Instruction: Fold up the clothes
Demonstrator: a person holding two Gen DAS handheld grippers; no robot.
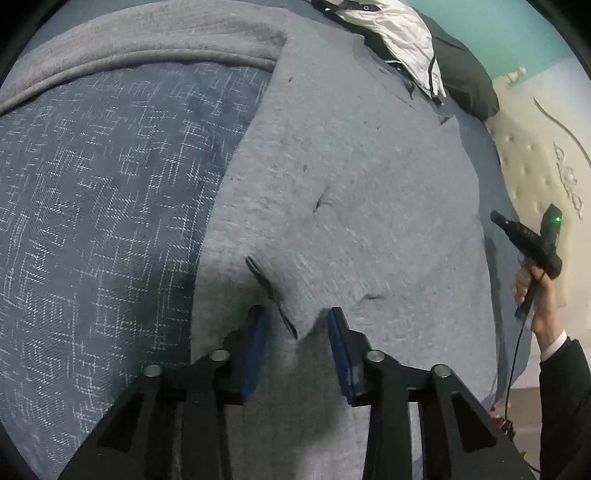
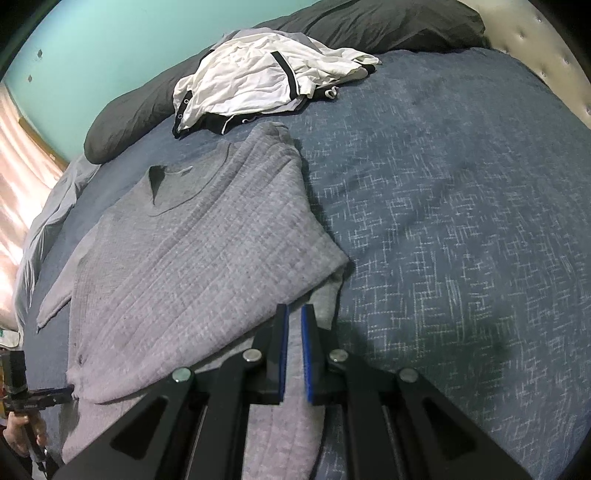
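Note:
A grey knit sweater point(image 2: 192, 258) lies spread on the blue bedspread point(image 2: 461, 240), one side folded over its body. In the left wrist view the sweater point(image 1: 351, 184) fills the middle. My left gripper point(image 1: 297, 317) is open, its blue pads either side of a raised fold at the sweater's edge. My right gripper point(image 2: 294, 314) has its pads nearly together over a strip of grey fabric that runs between them. The right gripper also shows in the left wrist view point(image 1: 532, 240) at the sweater's far side; the left gripper shows in the right wrist view point(image 2: 40, 397).
A crumpled white garment with black trim point(image 2: 258, 85) lies near the head of the bed beside dark pillows point(image 2: 369, 26). A tufted cream headboard point(image 1: 535, 173) stands at one side. The wall is teal point(image 2: 110, 44).

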